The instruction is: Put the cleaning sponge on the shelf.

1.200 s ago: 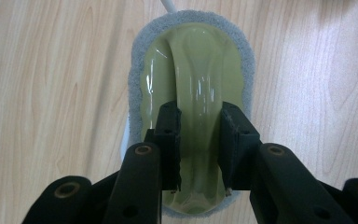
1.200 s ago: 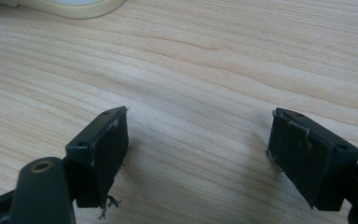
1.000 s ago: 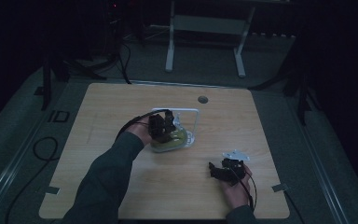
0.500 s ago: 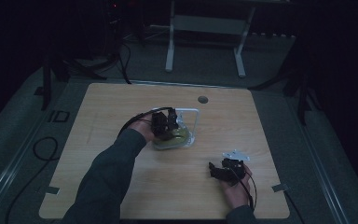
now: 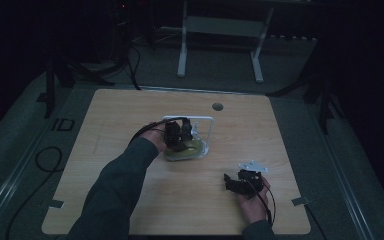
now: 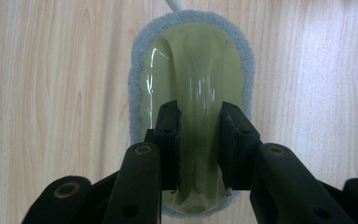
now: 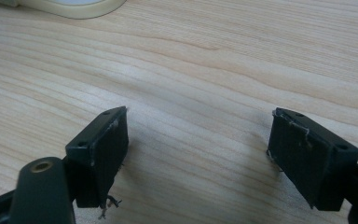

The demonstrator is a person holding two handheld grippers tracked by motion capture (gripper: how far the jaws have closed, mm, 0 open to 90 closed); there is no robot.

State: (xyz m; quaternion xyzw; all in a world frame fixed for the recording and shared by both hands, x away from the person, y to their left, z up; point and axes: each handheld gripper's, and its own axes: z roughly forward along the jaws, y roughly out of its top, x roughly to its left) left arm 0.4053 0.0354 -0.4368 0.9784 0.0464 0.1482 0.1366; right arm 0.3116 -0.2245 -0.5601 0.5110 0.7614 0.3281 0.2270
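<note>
Olive-green glossy plastic scrubber with grey fibrous pad edge (image 6: 191, 88) flat on pale wooden table (image 5: 130, 120), long axis in line with left gripper (image 6: 199, 140), jaws clamped on raised central ridge; right gripper (image 7: 198, 154) well apart, jaws wide, nothing between.

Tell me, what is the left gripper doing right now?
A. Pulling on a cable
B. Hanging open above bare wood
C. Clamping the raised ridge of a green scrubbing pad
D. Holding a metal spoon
C: in the left gripper view, the left gripper has both jaws pressed against the raised middle ridge of the green scrubbing pad.
</note>
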